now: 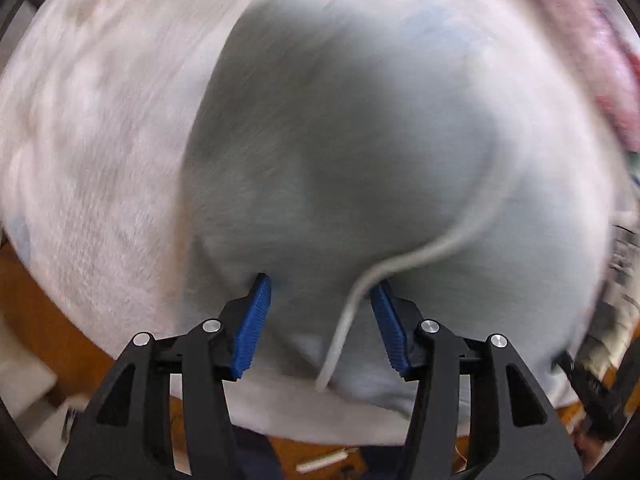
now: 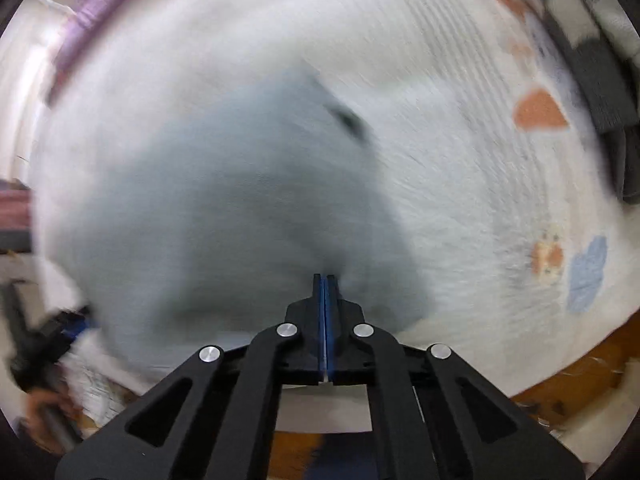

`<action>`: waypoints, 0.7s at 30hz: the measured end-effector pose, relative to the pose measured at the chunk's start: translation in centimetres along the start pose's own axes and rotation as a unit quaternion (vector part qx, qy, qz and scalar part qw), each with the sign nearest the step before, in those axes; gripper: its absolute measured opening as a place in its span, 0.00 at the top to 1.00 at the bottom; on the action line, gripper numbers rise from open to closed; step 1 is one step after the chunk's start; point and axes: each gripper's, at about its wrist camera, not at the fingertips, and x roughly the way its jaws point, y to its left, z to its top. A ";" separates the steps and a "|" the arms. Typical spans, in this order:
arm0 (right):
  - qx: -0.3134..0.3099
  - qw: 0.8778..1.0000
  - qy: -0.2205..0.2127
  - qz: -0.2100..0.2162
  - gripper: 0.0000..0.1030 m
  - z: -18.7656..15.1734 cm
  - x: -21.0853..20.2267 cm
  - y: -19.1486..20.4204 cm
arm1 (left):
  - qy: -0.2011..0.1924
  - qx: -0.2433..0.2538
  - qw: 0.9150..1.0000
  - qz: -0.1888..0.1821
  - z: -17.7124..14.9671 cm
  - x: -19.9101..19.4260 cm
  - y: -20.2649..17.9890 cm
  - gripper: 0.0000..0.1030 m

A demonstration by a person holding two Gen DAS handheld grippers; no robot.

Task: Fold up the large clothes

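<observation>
A pale blue garment (image 1: 340, 140) lies spread on a white printed sheet (image 1: 100, 140). My left gripper (image 1: 320, 282) points down at it and stands open. Its blue pads (image 1: 256, 312) rest on the cloth, and a pale hem edge (image 1: 344, 320) runs between them untouched. In the right wrist view the same garment (image 2: 220, 200) fills the middle, blurred. My right gripper (image 2: 325, 278) is shut, pads together, tips against the garment. Whether cloth is pinched I cannot tell. The left gripper (image 2: 40, 340) shows blurred at the lower left, with a hand (image 2: 44, 404).
The sheet (image 2: 480, 160) carries orange and blue prints. Grey and white cloth (image 2: 592, 60) lies at its far right, pink fabric (image 1: 580, 20) beyond the garment. An orange-brown surface (image 1: 40, 300) borders the sheet near me.
</observation>
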 end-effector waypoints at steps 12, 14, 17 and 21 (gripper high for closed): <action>-0.084 0.990 0.021 0.113 1.00 0.1 -3.8 4.7 | -0.036 -0.021 0.999 -0.026 -1.2 -3.9 1.0 0.37; -0.088 0.988 0.047 0.118 1.00 -0.4 -1.9 5.6 | -0.044 -0.026 0.997 -0.051 -1.2 -4.9 1.6 0.37; -0.084 0.991 0.090 0.056 1.00 -3.2 2.9 4.9 | -0.048 -0.024 0.996 -0.076 0.2 -6.3 2.7 0.37; -0.053 0.995 0.067 0.048 0.98 -3.6 2.0 4.5 | -0.048 0.014 0.993 -0.103 2.0 -7.4 3.2 0.37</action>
